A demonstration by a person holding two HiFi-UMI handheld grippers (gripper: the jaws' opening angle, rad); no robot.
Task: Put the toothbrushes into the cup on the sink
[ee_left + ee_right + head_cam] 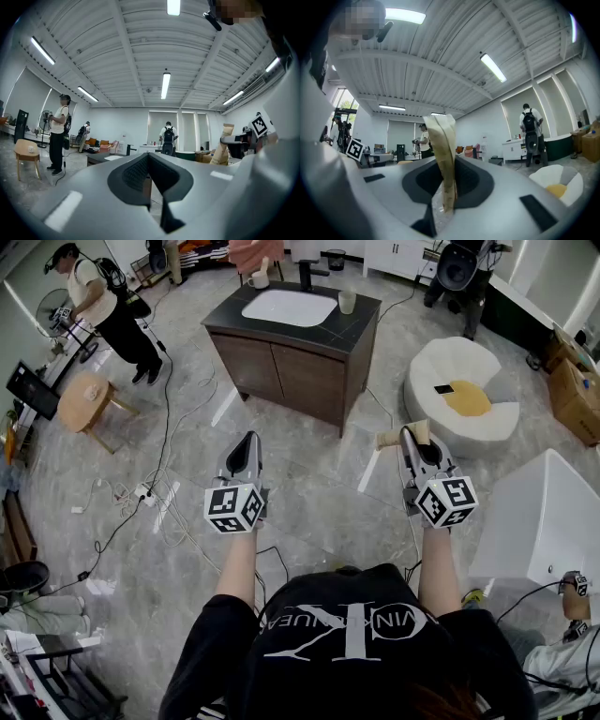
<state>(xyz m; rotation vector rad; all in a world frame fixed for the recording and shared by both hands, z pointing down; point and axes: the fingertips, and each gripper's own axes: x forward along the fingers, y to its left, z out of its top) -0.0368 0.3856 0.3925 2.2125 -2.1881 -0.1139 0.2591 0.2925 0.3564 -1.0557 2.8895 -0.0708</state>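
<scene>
A packaged toothbrush [397,438], in a tan paper and clear plastic wrapper, sticks out to the left of my right gripper [411,434], which is shut on it. In the right gripper view the wrapper [444,150] stands upright between the jaws of the right gripper [446,187]. My left gripper [247,442] is held at waist height with its jaws together and nothing in them; the left gripper view shows the same for the left gripper [150,178]. Far ahead, a pale cup [347,302] stands on the dark sink counter [361,329], right of the white basin [289,307].
A white mug [260,279] and black tap [307,273] sit at the counter's back, with another person's hand [253,251] above. A white round seat [464,395] and a white tub [548,517] are right. A wooden stool [84,399], floor cables [141,493] and a standing person [103,301] are left.
</scene>
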